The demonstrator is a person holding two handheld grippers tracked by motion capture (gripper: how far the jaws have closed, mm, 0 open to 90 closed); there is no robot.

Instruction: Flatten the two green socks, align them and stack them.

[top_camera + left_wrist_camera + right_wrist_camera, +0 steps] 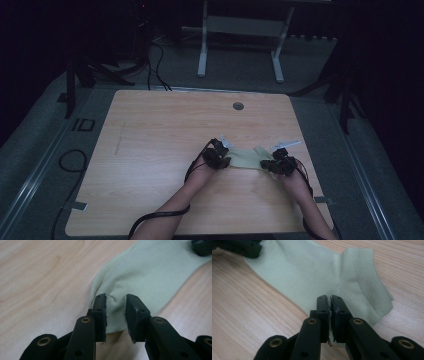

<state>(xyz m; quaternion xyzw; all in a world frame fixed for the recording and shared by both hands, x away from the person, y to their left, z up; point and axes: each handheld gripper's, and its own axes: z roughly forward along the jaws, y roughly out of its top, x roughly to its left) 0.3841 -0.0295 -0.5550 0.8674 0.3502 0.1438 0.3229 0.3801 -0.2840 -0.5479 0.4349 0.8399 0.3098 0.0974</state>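
Sock [246,158]: pale green ankle sock, flat on the wooden table [150,150], nearer its right and near edges.
Right gripper [330,302]: jaws pinched tight on the heel fabric beside the cuff.
Left gripper [115,305]: jaws parted, toe end bunched between them.

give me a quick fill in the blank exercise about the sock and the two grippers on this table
1. The pale green sock lies on a ____ table.
2. The right gripper is ____ on the sock near its ribbed cuff.
3. The left gripper has the sock's other end ____ its pads, which stand apart.

Missing words: wooden; shut; between
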